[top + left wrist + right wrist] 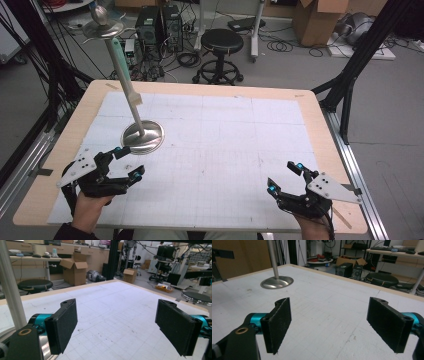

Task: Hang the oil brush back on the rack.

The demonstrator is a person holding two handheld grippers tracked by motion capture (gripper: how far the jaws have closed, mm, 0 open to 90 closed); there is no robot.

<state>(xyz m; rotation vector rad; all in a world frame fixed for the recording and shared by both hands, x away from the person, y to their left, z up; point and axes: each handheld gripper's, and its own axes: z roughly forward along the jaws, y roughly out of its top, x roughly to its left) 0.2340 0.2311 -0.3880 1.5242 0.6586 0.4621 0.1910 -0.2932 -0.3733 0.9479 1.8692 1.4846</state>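
Two claws are held wide and empty near the tabletop's near edge: left claw (pixel 126 162) just beside the metal stand (pixel 143 136), kept upright by its broad base; right claw (pixel 285 177) well apart.

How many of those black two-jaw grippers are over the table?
2. The left black two-jaw gripper is at the near left corner, beside the round silver metal stand base. The right black two-jaw gripper is at the near right corner. Both are open and hold nothing.
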